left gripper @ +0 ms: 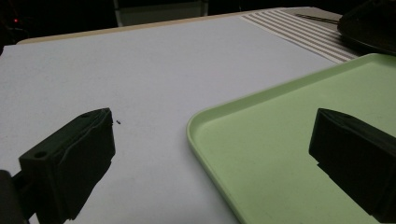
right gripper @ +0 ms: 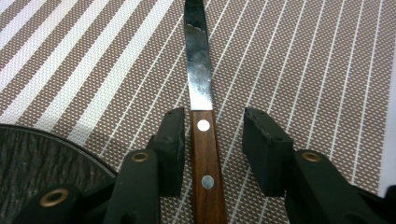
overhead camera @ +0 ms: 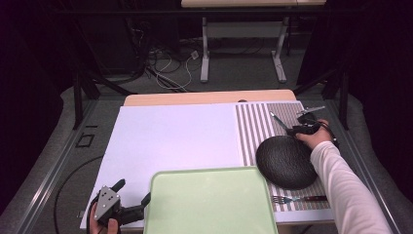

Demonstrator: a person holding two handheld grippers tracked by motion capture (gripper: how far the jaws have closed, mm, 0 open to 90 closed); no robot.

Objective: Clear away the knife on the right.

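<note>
- My right gripper straddles the knife handle on the striped placemat; left pad touching, right pad apart.
- Black plate rim just beside.
- My left gripper gapes wide across the green tray edge, holding nothing.

Dim room with dark, murky edges, a brightly lit table top (softly blurred), and close views sharper.

High view looks down over the table; both tool views sit close, sharing its striped mat.
</note>
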